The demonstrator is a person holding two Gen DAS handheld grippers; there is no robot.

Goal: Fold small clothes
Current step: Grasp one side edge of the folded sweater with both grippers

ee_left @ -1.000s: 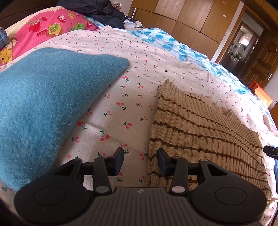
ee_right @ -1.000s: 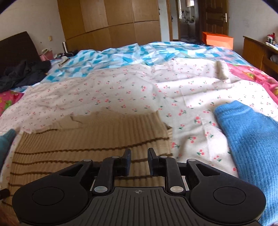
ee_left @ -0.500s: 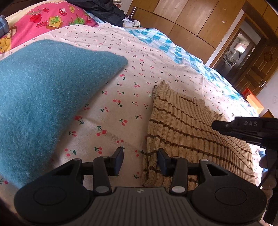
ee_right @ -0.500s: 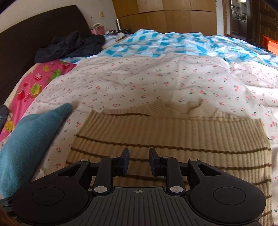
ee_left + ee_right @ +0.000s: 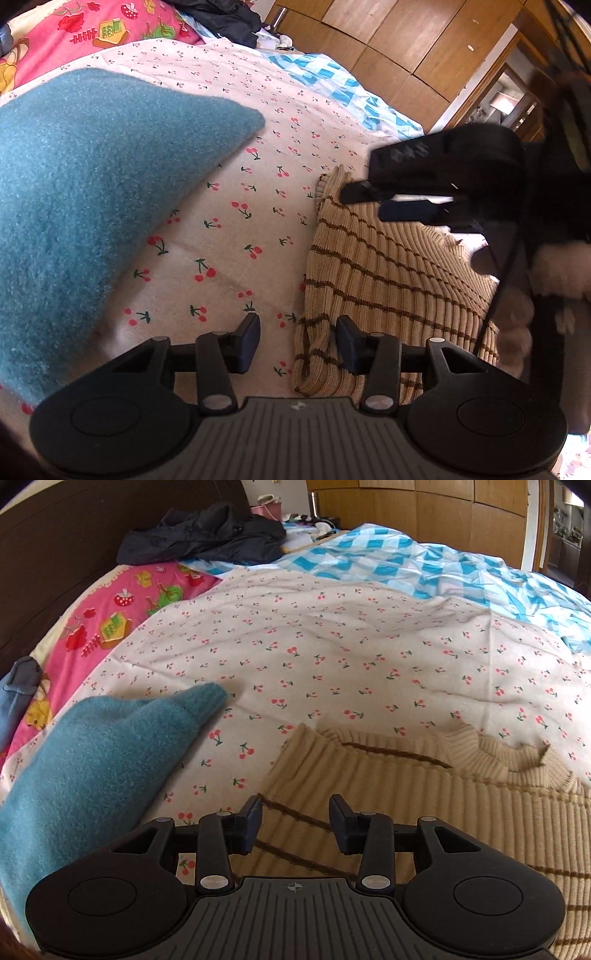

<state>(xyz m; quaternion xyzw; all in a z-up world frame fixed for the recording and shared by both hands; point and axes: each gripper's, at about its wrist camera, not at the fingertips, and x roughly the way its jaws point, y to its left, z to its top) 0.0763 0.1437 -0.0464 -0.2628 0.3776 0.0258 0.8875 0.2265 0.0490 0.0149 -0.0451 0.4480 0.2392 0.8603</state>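
A beige ribbed sweater with brown stripes [image 5: 388, 277] [image 5: 480, 830] lies flat on the cherry-print sheet [image 5: 332, 646]. My left gripper [image 5: 297, 345] is open at the sweater's near left corner; the rumpled edge lies between its fingers, and the pads do not press it. My right gripper [image 5: 295, 825] hovers over the sweater's far left corner beside the collar. Its jaws are opening, with cloth under them but nothing pinched. In the left wrist view the right gripper [image 5: 373, 202] reaches in from the right, above that far corner.
A fuzzy teal garment [image 5: 92, 184] [image 5: 92, 757] lies left of the sweater. Behind are a pink cartoon blanket [image 5: 110, 627], a dark jacket [image 5: 207, 535], a blue checked sheet [image 5: 406, 561] and wooden wardrobes [image 5: 388, 37]. A person's hand [image 5: 517, 332] holds the right gripper.
My right gripper has swept left across the sweater to its far left corner and come into the left wrist view. Its jaws have spread wider. The left gripper has stayed in place.
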